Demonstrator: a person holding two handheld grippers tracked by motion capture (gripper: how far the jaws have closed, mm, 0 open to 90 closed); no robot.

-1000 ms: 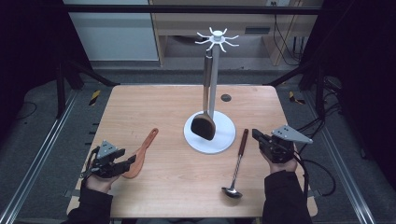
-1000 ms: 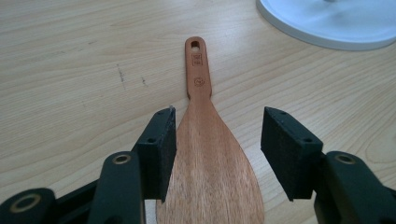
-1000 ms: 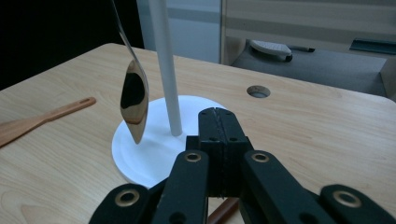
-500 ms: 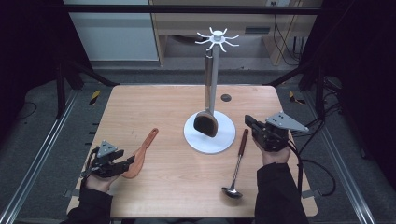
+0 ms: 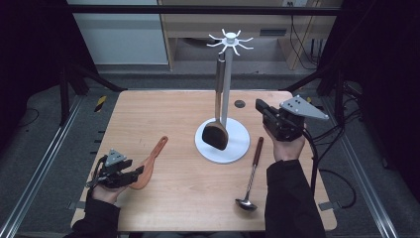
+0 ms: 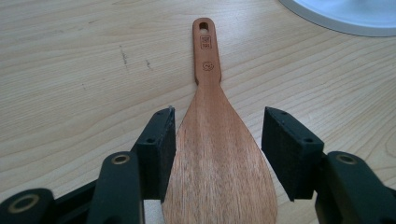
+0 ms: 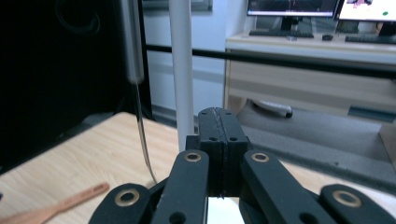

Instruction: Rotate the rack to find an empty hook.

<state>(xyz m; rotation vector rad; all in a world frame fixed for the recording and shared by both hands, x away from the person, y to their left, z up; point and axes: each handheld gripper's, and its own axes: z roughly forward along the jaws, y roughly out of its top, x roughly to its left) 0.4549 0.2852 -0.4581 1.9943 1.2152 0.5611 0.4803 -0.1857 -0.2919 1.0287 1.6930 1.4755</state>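
Note:
A wooden spatula [image 5: 152, 157] lies flat on the table at the front left. My left gripper [image 5: 136, 174] rests at its blade end. In the left gripper view the jaws stand open on either side of the blade [image 6: 219, 168]; the right pad [image 6: 285, 144] is clear of the wood, the left one close against its edge. My right gripper [image 5: 261, 110] is shut on nothing and held in the air right of the white hook stand [image 5: 225, 99]. A dark spoon [image 5: 216, 135] hangs from that stand. A metal ladle [image 5: 251, 174] lies below the right hand.
The stand's round white base [image 5: 237, 148] sits at the table's middle. A small dark disc [image 5: 239, 103] lies behind it. The stand's pole [image 7: 181, 70] and the hanging handle [image 7: 133, 46] rise close ahead of the right jaws. Metal rails run along both table sides.
The right gripper has risen from beside the ladle and drifted back toward the stand, still shut. The left gripper and the spatula have not moved.

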